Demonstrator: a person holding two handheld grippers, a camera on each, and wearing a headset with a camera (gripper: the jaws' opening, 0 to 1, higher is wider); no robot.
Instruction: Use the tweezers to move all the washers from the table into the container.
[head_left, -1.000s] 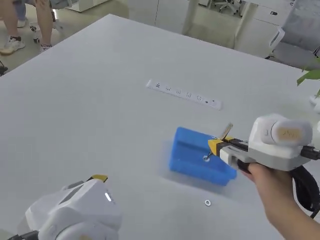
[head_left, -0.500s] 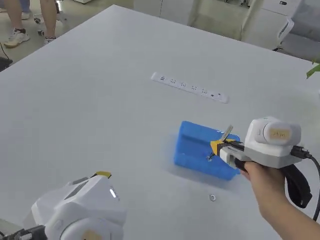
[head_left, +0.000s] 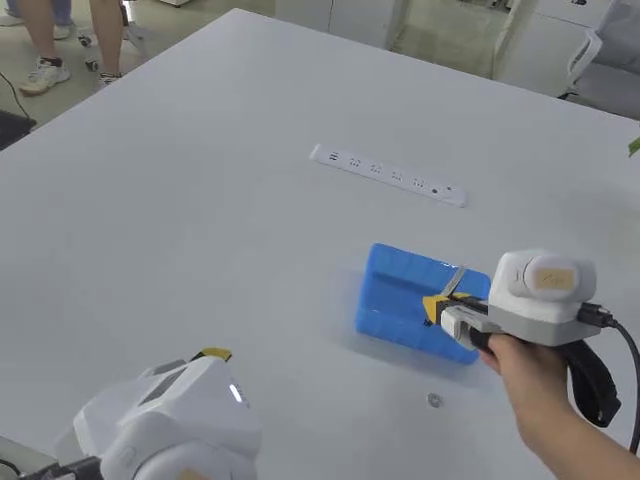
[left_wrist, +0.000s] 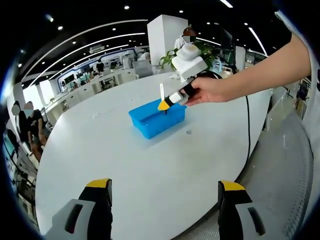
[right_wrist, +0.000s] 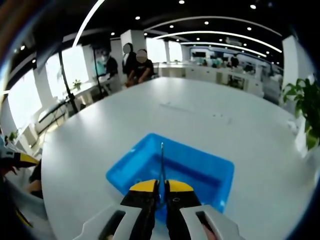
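My right gripper (head_left: 437, 308) is shut on a pair of metal tweezers (head_left: 455, 280) and hovers over the near right part of the blue container (head_left: 400, 290). In the right gripper view the tweezers (right_wrist: 161, 160) point down into the blue container (right_wrist: 200, 172); I cannot tell whether anything is at their tip. One small washer (head_left: 433, 400) lies on the white table in front of the container. My left gripper (head_left: 212, 356) stays low at the near left, its jaws open and bare (left_wrist: 164, 185). From the left gripper view, the right gripper (left_wrist: 166, 105) is above the container (left_wrist: 152, 120), and the washer (left_wrist: 188, 132) is beside it.
A white power strip (head_left: 388, 173) lies on the table beyond the container. People stand past the table's far left edge (head_left: 40, 40). The white tabletop (head_left: 200, 220) stretches wide to the left of the container.
The head camera has shifted. The right gripper has sunk a little closer to the container. The small ring seen at the tweezers' tip a second ago is out of sight now.
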